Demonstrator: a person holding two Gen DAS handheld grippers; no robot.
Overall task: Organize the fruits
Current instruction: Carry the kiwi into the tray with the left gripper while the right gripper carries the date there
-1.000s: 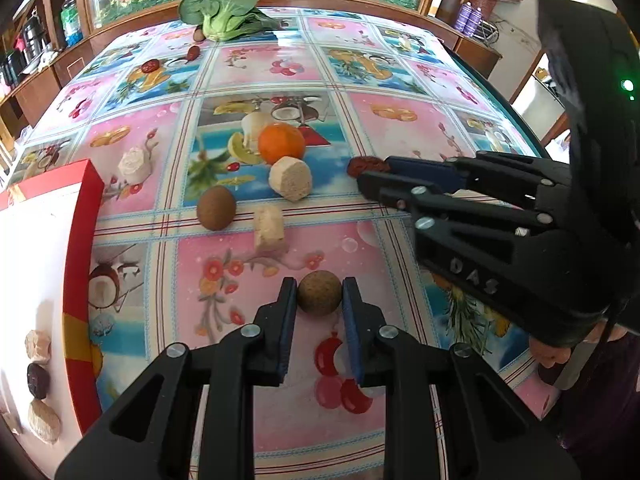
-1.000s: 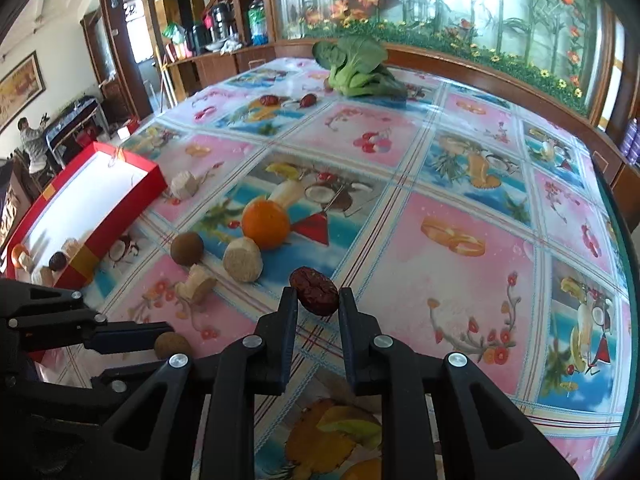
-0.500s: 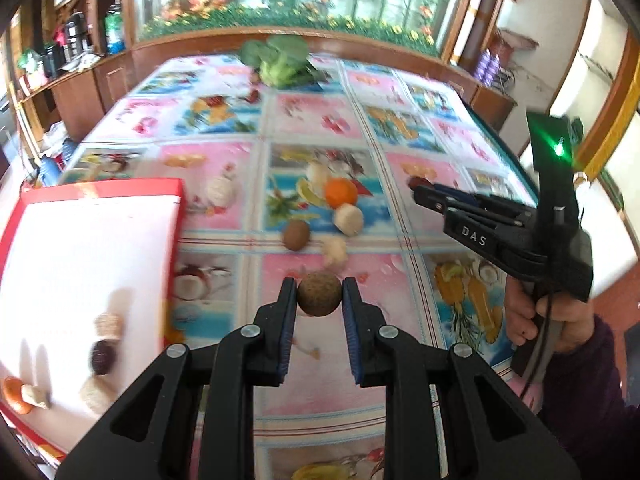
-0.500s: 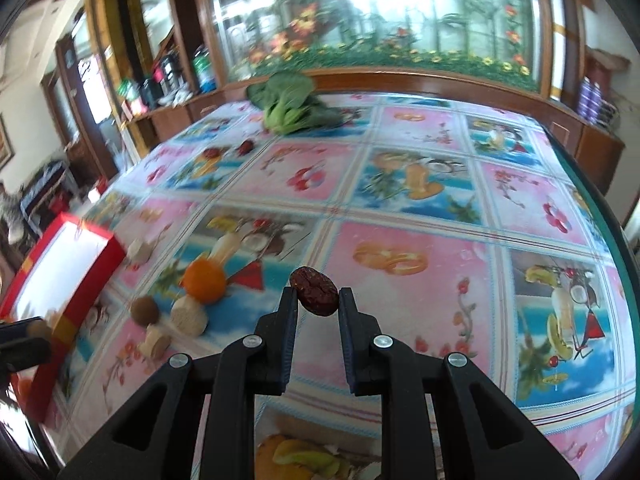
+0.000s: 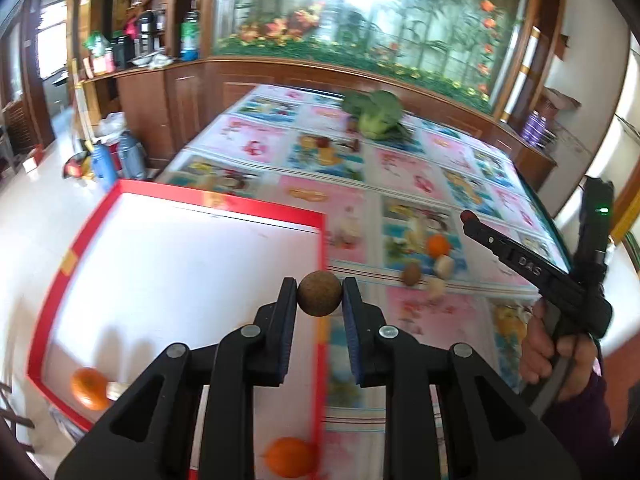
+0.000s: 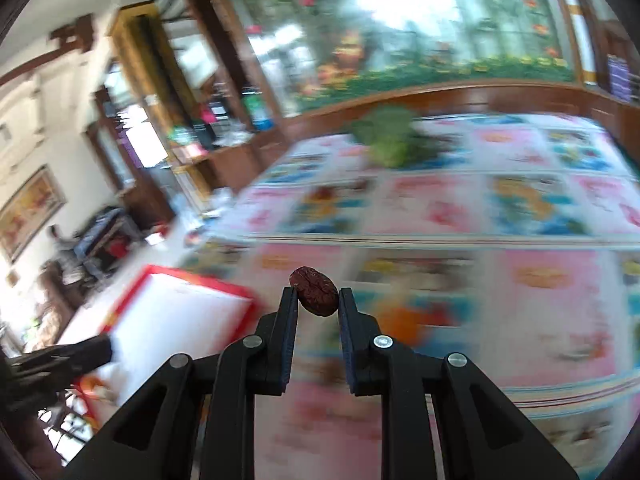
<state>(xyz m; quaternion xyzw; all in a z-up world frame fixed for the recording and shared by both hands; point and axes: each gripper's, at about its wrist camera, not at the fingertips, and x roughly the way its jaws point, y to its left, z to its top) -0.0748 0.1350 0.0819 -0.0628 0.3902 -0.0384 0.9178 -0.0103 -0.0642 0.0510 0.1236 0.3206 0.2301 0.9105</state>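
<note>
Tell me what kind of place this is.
Probably a home's dining or living room: a big table under a fruit-print tablecloth, dark wood cabinets along the wall carrying bottles and a kettle, and a wide garden mural behind them.

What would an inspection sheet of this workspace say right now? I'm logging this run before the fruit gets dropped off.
Surface: table under a fruit-print cloth.
Job's things: round brown fruit and red date held aloft; red-rimmed tray holds oranges; an orange, a brown fruit and pale pieces remain on the cloth.
Clutter: leafy greens at the far end.
Grippers: left gripper shut on the brown fruit at the tray's edge; right gripper shut on the date.
Cables: one hangs below the right-hand grip.
Surroundings: wooden cabinets, floral mural, bottles on the floor.
</note>
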